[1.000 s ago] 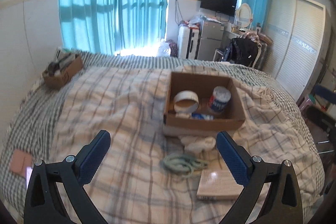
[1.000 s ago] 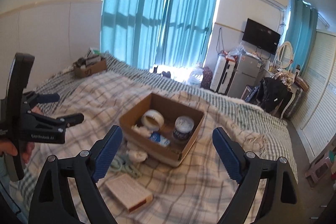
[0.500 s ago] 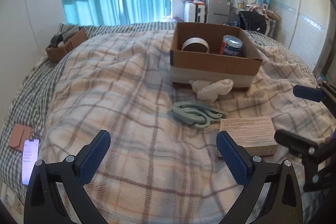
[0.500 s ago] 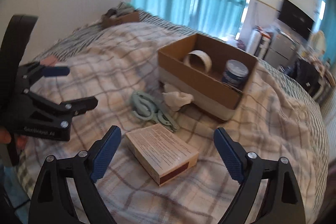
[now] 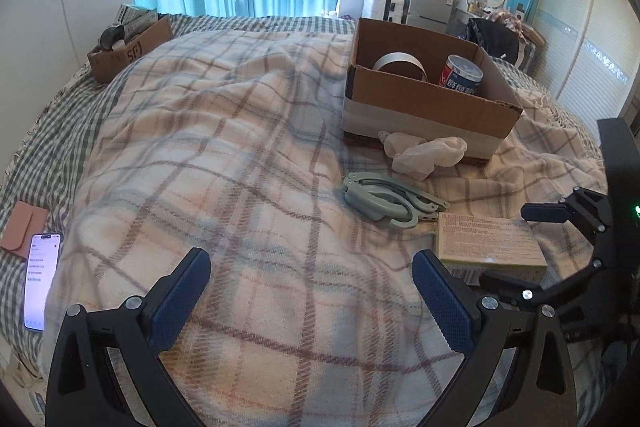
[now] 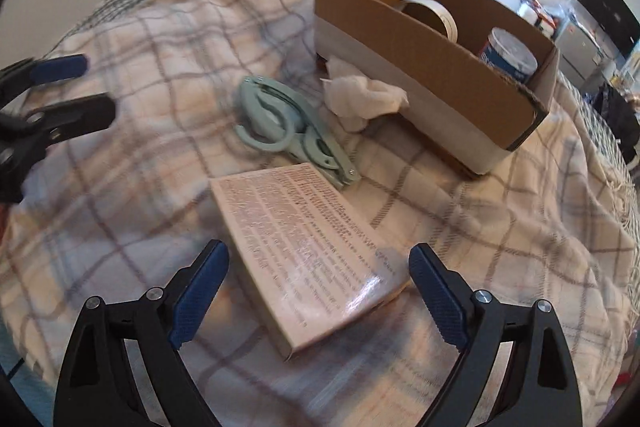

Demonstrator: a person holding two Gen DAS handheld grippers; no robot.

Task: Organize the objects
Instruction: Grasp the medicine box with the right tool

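An open cardboard box [image 5: 424, 103] [image 6: 424, 67] sits on the plaid blanket and holds a tape roll [image 5: 400, 65] [image 6: 430, 15] and a blue-and-white can [image 5: 462, 79] [image 6: 508, 55]. In front of it lie a crumpled white cloth [image 5: 428, 153] [image 6: 360, 93], pale green clips [image 5: 384, 199] [image 6: 280, 123] and a flat printed carton [image 5: 490, 241] [image 6: 308, 247]. My right gripper [image 6: 318, 291] is open, its fingers on either side of the carton's near end. My left gripper [image 5: 312, 301] is open and empty over bare blanket, left of the carton.
A second cardboard box [image 5: 128, 47] with odds and ends sits at the bed's far left. A lit phone [image 5: 42, 279] and a pink card [image 5: 22, 227] lie at the left edge. Curtains, a fridge and wardrobes stand beyond the bed.
Both grippers have come down and forward toward the bed. The right one has closed in on the carton, which now sits between its open fingers.
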